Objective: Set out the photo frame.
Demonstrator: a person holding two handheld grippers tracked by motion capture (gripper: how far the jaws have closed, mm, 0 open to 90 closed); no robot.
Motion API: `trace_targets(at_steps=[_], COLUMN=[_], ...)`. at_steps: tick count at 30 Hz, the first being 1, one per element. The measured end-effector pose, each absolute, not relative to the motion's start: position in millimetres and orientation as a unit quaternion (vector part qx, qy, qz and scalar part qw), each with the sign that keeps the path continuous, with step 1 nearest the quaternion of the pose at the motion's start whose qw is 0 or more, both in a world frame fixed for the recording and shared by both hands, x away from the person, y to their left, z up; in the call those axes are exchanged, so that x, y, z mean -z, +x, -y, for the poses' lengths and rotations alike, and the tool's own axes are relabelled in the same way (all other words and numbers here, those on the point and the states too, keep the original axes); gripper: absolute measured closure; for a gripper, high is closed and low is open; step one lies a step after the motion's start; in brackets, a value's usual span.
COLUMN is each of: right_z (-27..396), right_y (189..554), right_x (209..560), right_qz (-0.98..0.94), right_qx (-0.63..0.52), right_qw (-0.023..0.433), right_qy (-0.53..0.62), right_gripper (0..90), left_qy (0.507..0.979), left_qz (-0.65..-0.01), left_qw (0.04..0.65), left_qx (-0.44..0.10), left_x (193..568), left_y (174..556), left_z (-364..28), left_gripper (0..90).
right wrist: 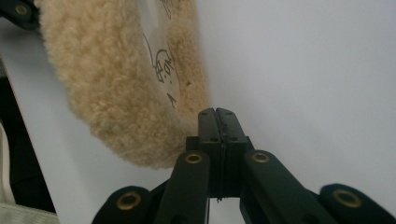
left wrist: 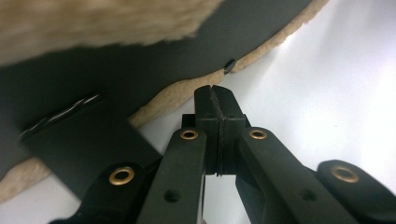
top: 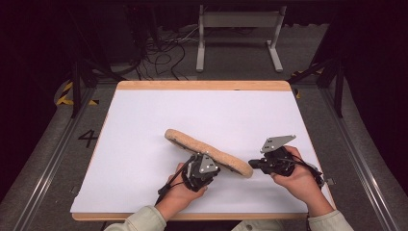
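Two grippers, left gripper (top: pixel 208 166) and right gripper (top: pixel 253 164), are sitting near-centre on the white table (top: pixel 144 120), jaws pressed together, flanking the fleecy insole (top: pixel 207 150).

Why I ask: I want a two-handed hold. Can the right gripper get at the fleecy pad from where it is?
Probably yes: the right gripper, jaws shut, sits right beside the fleecy pad with nothing between them.

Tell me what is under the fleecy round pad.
The fleecy pad is tilted, its near edge raised by the left gripper. Beneath it lies the white table sheet. The left gripper view shows the pad's dark underside; where it meets the sheet is covered.
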State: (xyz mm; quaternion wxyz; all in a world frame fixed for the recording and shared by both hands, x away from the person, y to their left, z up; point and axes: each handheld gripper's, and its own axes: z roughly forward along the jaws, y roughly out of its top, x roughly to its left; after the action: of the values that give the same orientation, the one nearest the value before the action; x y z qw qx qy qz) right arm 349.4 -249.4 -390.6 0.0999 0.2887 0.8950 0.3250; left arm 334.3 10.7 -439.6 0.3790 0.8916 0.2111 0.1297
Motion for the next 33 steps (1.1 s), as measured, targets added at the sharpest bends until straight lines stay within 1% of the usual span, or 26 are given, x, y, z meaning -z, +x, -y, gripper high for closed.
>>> trace_targets(at_steps=[8,12,14,17,21,26,33], right_z=[250.4,249.3,248.6,247.8,246.8,245.7,243.6], right_y=[349.7,349.7,349.8,350.5,350.7,351.2,351.4], right_x=[391.0,391.2,391.2,390.8,390.0,389.9,390.7], right_qz=[-0.894,-0.895,-0.896,-0.896,-0.896,-0.896,-0.897], right_qx=[-0.328,-0.328,-0.328,-0.329,-0.330,-0.330,-0.329], right_qw=[0.096,0.094,0.094,0.094,0.094,0.094,0.094], right_qy=[0.288,0.287,0.285,0.284,0.283,0.280,0.281], right_gripper=[90.0,90.0,90.0,90.0,90.0,90.0,90.0], left_qy=[0.894,0.891,0.889,0.892,0.894,0.893,0.885], left_qz=[-0.225,-0.240,-0.248,-0.234,-0.228,-0.231,-0.260], left_qw=[0.359,0.356,0.361,0.357,0.360,0.358,0.362], left_qx=[-0.145,-0.146,-0.135,-0.148,-0.137,-0.141,-0.135], left_x=[450.1,450.3,450.2,448.8,448.3,448.4,448.3], left_y=[340.8,344.1,346.2,345.6,349.9,352.0,363.7], left_z=[-5.1,-9.3,-14.3,-15.7,-19.7,-23.0,-35.9], left_gripper=[90.0,90.0,90.0,90.0,90.0,90.0,90.0])
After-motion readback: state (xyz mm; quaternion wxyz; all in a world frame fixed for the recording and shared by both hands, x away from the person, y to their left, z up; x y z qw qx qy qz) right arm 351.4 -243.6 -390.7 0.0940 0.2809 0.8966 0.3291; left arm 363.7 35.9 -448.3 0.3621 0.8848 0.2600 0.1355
